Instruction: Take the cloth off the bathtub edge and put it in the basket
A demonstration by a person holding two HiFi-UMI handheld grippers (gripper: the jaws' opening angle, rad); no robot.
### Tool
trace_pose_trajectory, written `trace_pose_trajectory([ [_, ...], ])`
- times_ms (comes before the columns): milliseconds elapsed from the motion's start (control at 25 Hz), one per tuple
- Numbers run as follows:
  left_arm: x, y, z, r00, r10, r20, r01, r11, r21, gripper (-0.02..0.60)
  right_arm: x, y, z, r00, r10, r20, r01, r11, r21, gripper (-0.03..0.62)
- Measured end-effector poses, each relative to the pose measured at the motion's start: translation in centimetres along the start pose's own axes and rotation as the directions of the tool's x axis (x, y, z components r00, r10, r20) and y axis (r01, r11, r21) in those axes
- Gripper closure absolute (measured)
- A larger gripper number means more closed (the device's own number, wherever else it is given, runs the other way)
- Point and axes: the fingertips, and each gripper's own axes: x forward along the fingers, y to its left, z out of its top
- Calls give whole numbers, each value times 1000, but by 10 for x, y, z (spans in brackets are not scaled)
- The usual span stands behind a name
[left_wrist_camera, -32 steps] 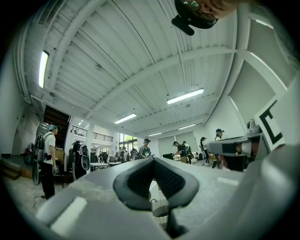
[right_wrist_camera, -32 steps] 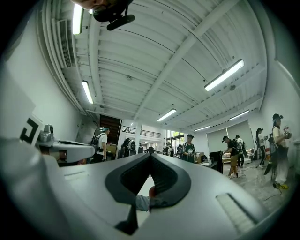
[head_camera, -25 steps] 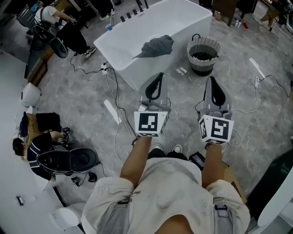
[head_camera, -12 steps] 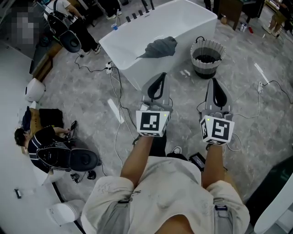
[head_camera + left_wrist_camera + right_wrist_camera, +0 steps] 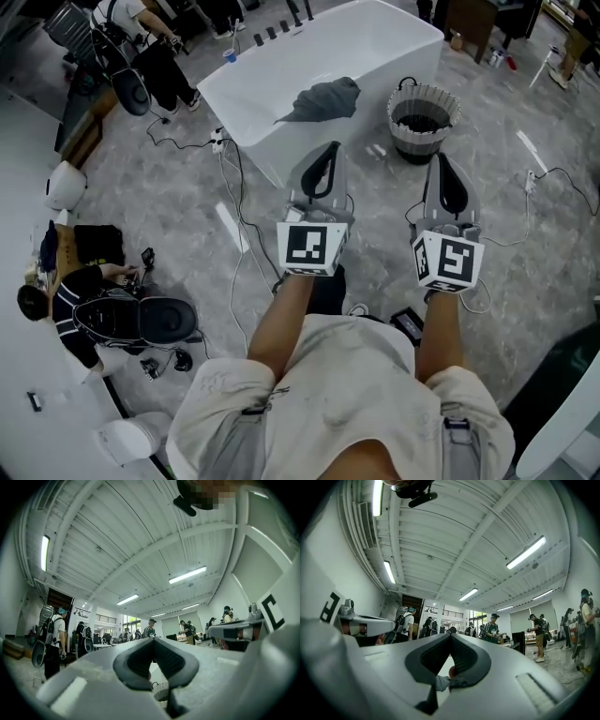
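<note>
A dark grey cloth (image 5: pixel 322 98) lies draped over the near rim of the white bathtub (image 5: pixel 281 66) in the head view. A round slatted basket (image 5: pixel 423 117) stands on the floor to the tub's right. My left gripper (image 5: pixel 322 161) is held in the air short of the tub, jaws shut and empty, pointing toward the cloth. My right gripper (image 5: pixel 445 172) is level with it, shut and empty, pointing toward the basket. Both gripper views tilt up at the ceiling; the left gripper (image 5: pixel 153 640) and right gripper (image 5: pixel 451 637) show their tips pressed together. The basket (image 5: pixel 162 694) shows through the left jaws.
Cables (image 5: pixel 236 197) trail across the grey marbled floor left of the tub. A person (image 5: pixel 70 300) crouches by equipment at the left. Another cable (image 5: pixel 553 173) runs on the right. People stand in the room beyond.
The view has shifted slightly; both grippers have stayed shut, side by side, and edged a little forward toward the tub and basket.
</note>
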Motion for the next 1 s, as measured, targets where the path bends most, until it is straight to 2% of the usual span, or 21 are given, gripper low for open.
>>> trace_pose_trajectory([
  [440, 45, 60, -32, 999, 47, -7, -48, 997, -55, 584, 79, 21, -27, 999, 29, -38, -30, 999, -26, 592],
  [840, 101, 146, -52, 998, 65, -6, -65, 998, -12, 584, 184, 58, -43, 997, 67, -41, -68, 998, -11, 592],
  [1000, 125, 187, -64, 996, 88, 4, -88, 996, -26, 584, 232, 74, -55, 994, 85, -62, -86, 996, -8, 592],
])
